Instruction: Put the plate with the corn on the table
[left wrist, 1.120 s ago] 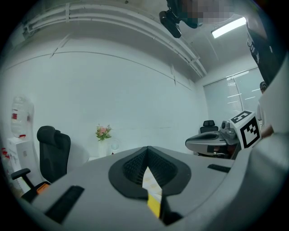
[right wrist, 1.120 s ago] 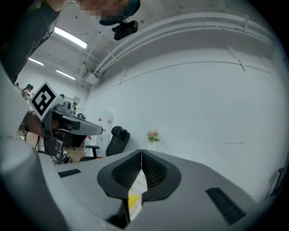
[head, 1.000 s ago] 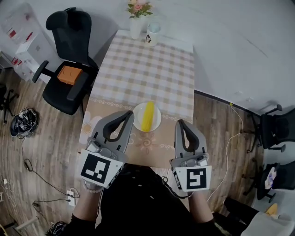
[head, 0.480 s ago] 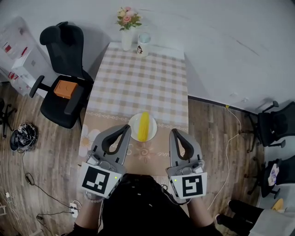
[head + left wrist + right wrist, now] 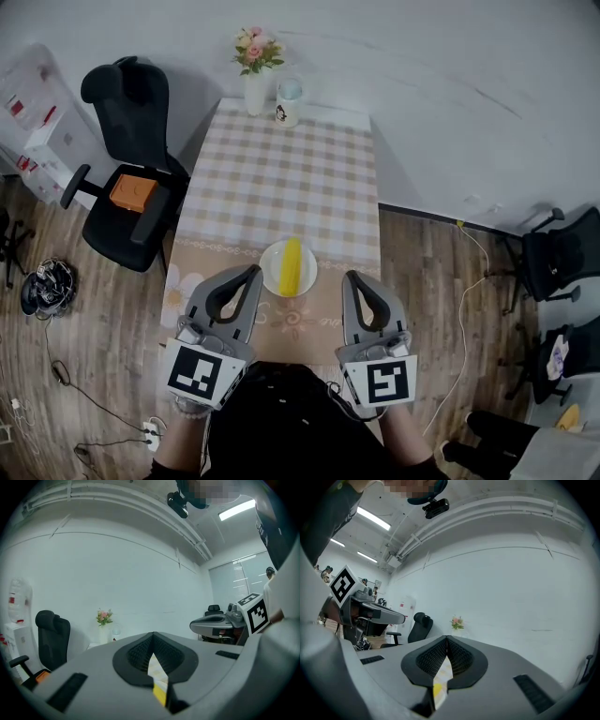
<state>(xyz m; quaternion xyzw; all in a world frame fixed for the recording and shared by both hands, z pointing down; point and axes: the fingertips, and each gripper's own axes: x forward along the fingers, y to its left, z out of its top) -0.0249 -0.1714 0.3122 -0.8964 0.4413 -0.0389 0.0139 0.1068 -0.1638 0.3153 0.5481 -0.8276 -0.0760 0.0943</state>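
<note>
A round white plate (image 5: pixel 270 273) holding one yellow corn cob (image 5: pixel 292 264) sits near the front edge of the counter (image 5: pixel 281 178), on its checked cloth. The left hand-held gripper (image 5: pixel 253 271) and the right hand-held gripper (image 5: pixel 349 278) flank it. Both are smooth grey with ribbed black pads (image 5: pixel 137 652), jaws pressed together, gripping nothing.

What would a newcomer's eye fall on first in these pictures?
The corn on a white plate at the near end of the table, with the left gripper and right gripper shut either side. Then the flowers at the far end and the orange box on the chair.
</note>
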